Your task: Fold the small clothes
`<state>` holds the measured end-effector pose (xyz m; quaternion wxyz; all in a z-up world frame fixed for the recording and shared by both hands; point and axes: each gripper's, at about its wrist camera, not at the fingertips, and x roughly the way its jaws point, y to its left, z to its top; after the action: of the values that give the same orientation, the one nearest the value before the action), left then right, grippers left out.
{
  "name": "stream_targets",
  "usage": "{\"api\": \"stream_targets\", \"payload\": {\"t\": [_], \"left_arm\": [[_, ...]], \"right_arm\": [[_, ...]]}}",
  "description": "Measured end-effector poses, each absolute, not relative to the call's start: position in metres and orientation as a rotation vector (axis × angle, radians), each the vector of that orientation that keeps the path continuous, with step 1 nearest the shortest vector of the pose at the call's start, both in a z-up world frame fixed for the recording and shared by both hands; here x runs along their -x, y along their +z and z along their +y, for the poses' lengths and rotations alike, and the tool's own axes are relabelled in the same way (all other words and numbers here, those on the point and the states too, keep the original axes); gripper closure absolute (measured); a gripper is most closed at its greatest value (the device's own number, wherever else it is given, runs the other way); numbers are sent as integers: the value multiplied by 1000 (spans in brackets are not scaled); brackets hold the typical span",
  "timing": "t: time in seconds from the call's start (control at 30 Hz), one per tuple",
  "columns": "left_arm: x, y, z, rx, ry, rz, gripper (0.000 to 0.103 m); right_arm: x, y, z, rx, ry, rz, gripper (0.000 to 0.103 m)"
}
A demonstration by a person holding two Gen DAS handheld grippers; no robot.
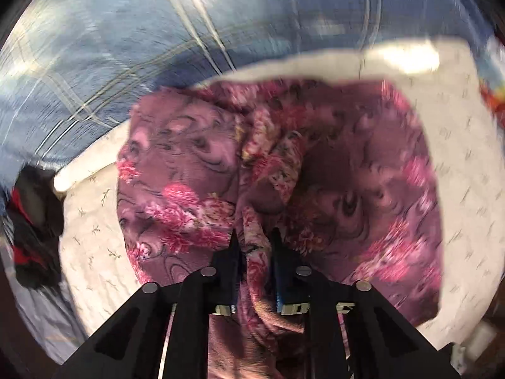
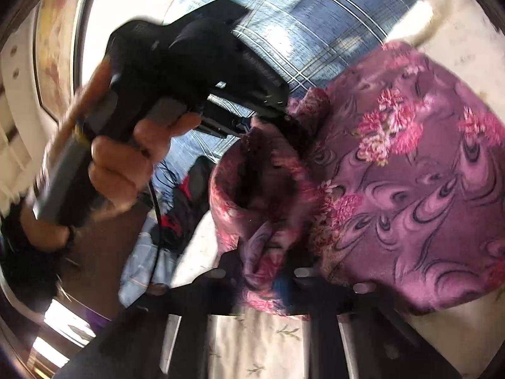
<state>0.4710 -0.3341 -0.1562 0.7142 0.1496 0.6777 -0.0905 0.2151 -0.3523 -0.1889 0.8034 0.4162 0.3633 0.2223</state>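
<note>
A purple garment with pink flowers (image 1: 347, 173) lies bunched on a cream cloth (image 1: 467, 164). My left gripper (image 1: 254, 240) is shut on a fold of the garment that runs between its black fingers. In the right wrist view the same garment (image 2: 410, 173) hangs partly lifted. My right gripper (image 2: 262, 271) is shut on another fold of it, its fingers largely covered by fabric. The left gripper (image 2: 252, 120), held by a hand (image 2: 132, 158), shows there at the garment's upper edge.
A blue checked bedsheet (image 1: 157, 47) lies beyond the cream cloth. A black and red garment (image 1: 34, 221) sits at the left. In the right wrist view a light blue garment (image 2: 145, 262) lies lower left, with a wall and framed picture (image 2: 53, 47) behind.
</note>
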Motion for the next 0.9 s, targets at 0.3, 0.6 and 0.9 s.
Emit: {"api": "stream_targets", "payload": {"t": [0.3, 0.6, 0.9], "left_arm": [[-453, -121, -403, -126, -418, 1396, 88], [-462, -163, -385, 99, -456, 1400, 86], [-459, -135, -249, 255, -404, 1243, 62]], "right_arm": [[-165, -162, -432, -1086, 356, 542, 92], [-162, -213, -461, -1196, 143, 755, 80], [-162, -139, -487, -1087, 36, 496, 35]]}}
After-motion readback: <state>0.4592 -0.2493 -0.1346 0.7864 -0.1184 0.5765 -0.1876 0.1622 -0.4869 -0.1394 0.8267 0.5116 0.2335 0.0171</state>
